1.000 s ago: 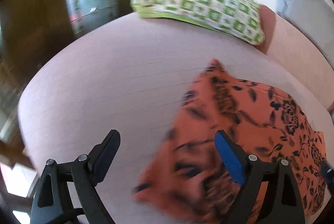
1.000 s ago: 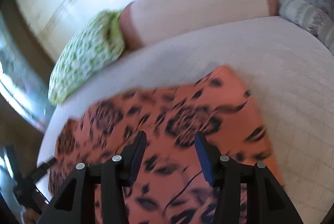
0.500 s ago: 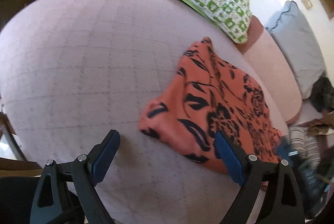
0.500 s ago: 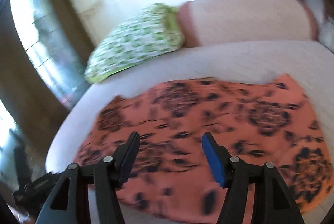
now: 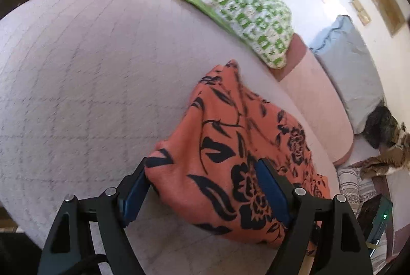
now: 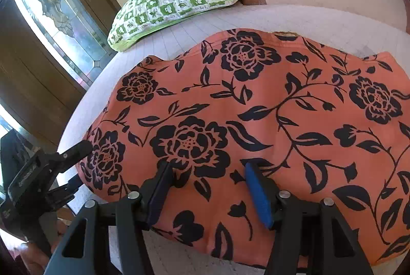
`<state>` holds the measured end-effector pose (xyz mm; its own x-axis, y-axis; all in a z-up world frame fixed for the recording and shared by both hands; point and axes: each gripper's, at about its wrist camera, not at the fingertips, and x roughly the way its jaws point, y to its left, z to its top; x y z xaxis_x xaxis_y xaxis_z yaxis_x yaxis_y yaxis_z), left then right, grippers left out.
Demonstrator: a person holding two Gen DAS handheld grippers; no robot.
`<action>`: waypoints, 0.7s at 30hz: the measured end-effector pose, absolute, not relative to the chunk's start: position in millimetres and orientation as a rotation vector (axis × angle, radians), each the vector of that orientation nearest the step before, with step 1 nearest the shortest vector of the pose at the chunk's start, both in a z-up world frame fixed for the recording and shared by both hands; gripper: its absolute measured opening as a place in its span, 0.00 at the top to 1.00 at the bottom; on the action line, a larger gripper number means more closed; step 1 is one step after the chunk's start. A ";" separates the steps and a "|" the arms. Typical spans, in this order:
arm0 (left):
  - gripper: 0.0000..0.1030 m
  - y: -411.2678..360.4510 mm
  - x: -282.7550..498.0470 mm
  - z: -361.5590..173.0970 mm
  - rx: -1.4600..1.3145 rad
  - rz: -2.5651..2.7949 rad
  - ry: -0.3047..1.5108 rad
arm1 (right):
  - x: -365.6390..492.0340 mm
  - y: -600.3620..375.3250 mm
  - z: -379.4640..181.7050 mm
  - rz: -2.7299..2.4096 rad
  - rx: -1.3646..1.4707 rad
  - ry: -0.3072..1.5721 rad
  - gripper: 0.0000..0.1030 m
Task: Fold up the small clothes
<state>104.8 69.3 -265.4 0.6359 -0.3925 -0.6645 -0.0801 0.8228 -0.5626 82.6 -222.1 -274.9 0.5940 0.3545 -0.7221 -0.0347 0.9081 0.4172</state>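
- Closing in from the left end, the left gripper (image 5: pixel 202 187) has its jaws astride the bunched near corner of the orange floral garment (image 5: pixel 246 146); they've just been narrowing with the cloth between them, and the pads look to be meeting the fabric, though I can't tell if the pinch is firm yet.
- That corner is a sensible pick: it's humped up off the pale quilted bed (image 5: pixel 89 82), so there's something to bite.
- Moving right, the garment (image 6: pixel 256 108) lies spread across the bed, long edge nearest the person, well short of the green checked pillow (image 6: pixel 176 0).
- The right gripper (image 6: pixel 207 187) sits unclenched at that near edge, fingers resting on the cloth with fabric between, nothing pinched.
- Likely reason: both corners lifted together carry the near edge over for the fold.
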 end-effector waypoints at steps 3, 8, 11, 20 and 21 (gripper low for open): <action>0.35 53.0 101.7 -250.6 -0.506 -0.244 0.780 | 80.2 -228.9 -273.4 0.255 0.425 0.916 0.40; 0.36 26.9 106.2 -247.4 -0.348 -0.221 0.755 | 80.8 -253.9 -277.6 0.312 0.618 0.926 0.40; 0.34 37.4 119.3 -270.3 -0.459 -0.175 0.881 | 79.8 -273.4 -283.5 0.366 0.755 0.935 0.40; 0.70 -10.9 107.4 -252.6 -0.176 -0.193 0.756 | 94.5 -287.5 -259.5 0.349 0.760 0.962 0.36; 0.70 -18.7 103.1 -246.9 -0.120 -0.211 0.721 | 101.8 -286.7 -250.1 0.350 0.746 0.960 0.34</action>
